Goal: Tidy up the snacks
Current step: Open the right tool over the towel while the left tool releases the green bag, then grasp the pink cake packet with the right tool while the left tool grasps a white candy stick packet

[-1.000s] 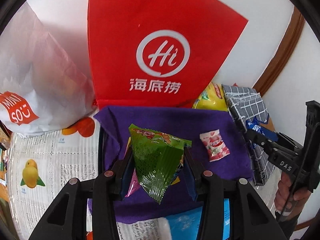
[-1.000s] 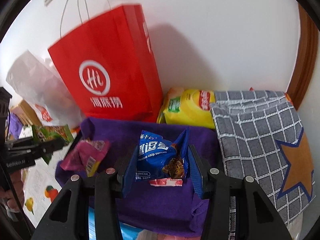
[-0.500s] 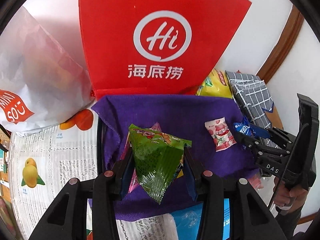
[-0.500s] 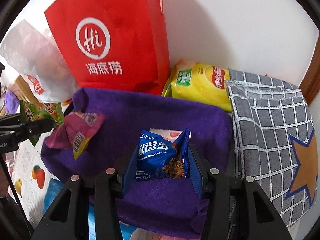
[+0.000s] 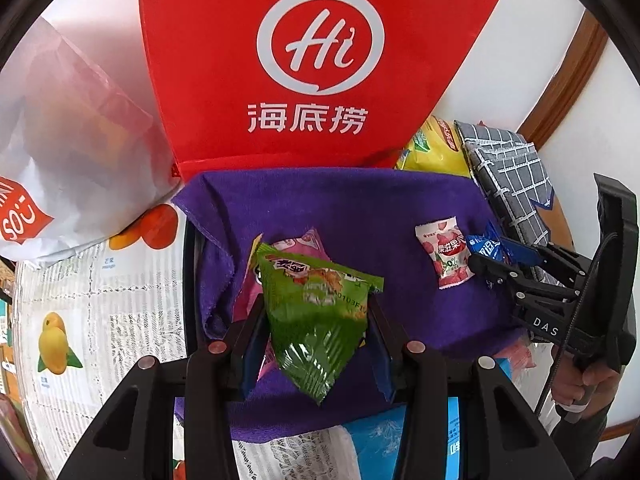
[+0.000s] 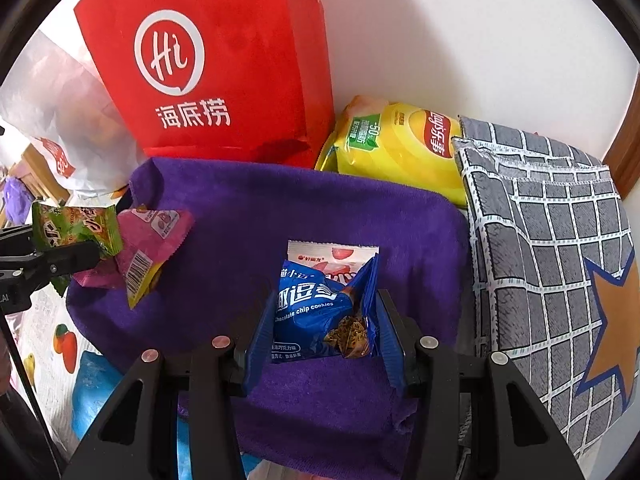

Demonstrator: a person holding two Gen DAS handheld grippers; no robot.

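My left gripper (image 5: 316,320) is shut on a green snack packet (image 5: 316,312), held just above a pink packet (image 5: 298,244) on the purple cloth (image 5: 360,204). My right gripper (image 6: 322,320) is shut on a blue chocolate chip cookie packet (image 6: 316,312), just above a white-and-red candy packet (image 6: 332,254) on the same cloth (image 6: 280,208). In the left wrist view the right gripper (image 5: 492,264) holds the blue packet (image 5: 486,246) beside the candy packet (image 5: 446,256). In the right wrist view the left gripper (image 6: 76,258) holds the green packet (image 6: 76,228) over the pink packet (image 6: 148,248).
A red paper bag (image 5: 316,64) stands behind the cloth against the wall. A white plastic bag (image 5: 60,128) is at the left. A yellow chips bag (image 6: 396,148) and a grey checked cloth (image 6: 548,248) lie at the right. A fruit-print sheet (image 5: 88,320) covers the table.
Both grippers have moved forward and down over the purple cloth with their packets. The right gripper has come closer to the candy packet.
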